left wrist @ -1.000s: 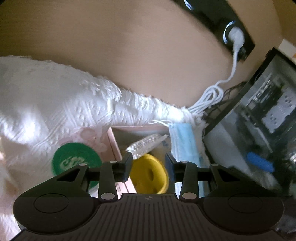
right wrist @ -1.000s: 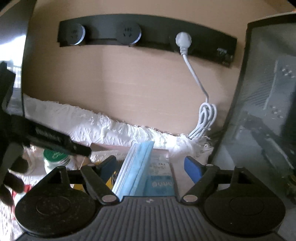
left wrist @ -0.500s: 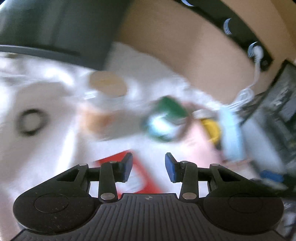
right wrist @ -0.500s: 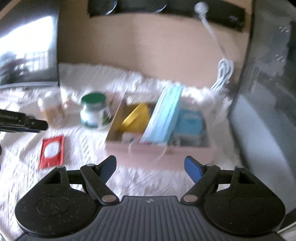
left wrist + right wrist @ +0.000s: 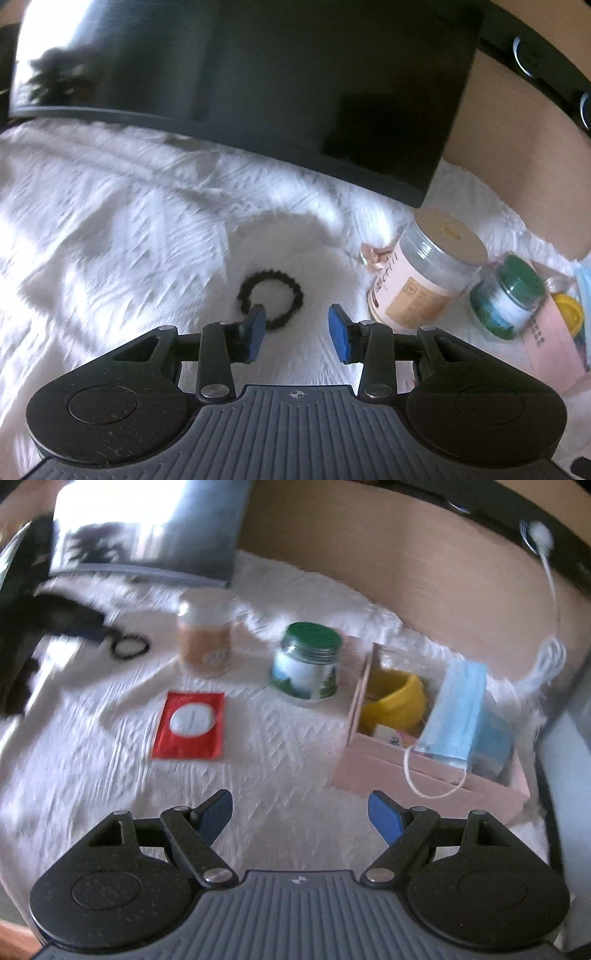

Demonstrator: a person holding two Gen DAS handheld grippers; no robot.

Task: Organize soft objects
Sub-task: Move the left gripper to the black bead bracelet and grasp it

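The left gripper (image 5: 297, 334) has swung away from the box (image 5: 424, 775) and now hovers, jaws half open and empty, just short of the hair tie (image 5: 271, 297) on the bench cloth (image 5: 110, 240): pickup is next. The right gripper (image 5: 301, 814), wide and empty, has pulled back.

The left claw's pad (image 5: 255, 325) hides part of the hair tie (image 5: 271, 297) (black).
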